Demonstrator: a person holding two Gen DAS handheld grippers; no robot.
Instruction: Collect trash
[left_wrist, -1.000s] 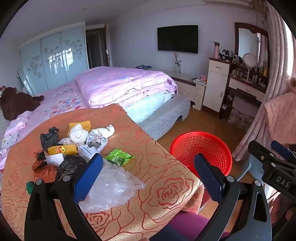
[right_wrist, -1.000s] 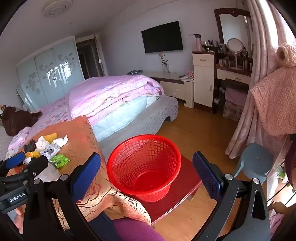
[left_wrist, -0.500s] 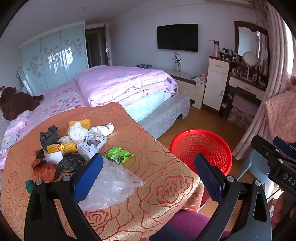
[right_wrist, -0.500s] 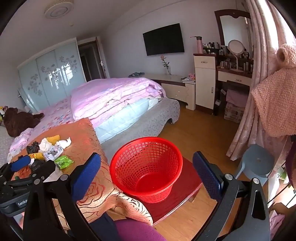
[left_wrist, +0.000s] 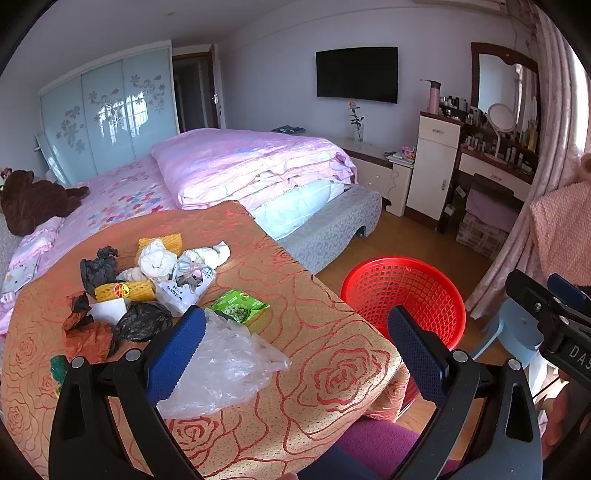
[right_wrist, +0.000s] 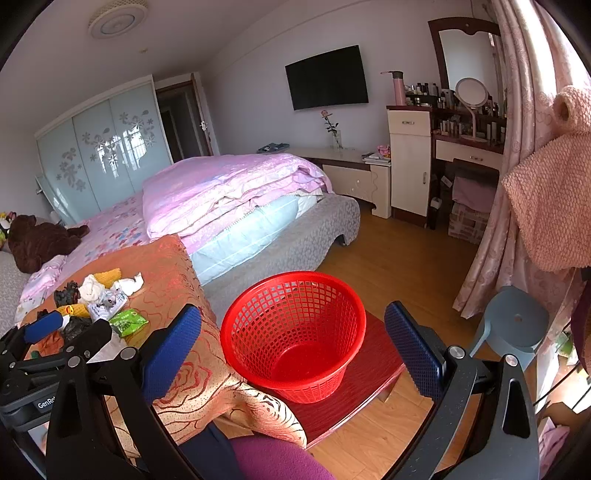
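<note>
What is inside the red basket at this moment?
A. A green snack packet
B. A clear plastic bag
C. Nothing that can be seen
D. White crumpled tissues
C: in the right wrist view the red basket shows only its bare bottom, while the trash pile lies on the orange tablecloth.

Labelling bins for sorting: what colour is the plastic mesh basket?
Red; the round plastic mesh basket shows best in the right wrist view.

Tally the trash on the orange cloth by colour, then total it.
Black crumpled bags: 2
Yellow foam nets: 2
White tissue wads: 2
Green snack packet: 1
Clear plastic bag: 1
Brown paper wad: 1
White printed wrapper: 1
Total: 10
</note>
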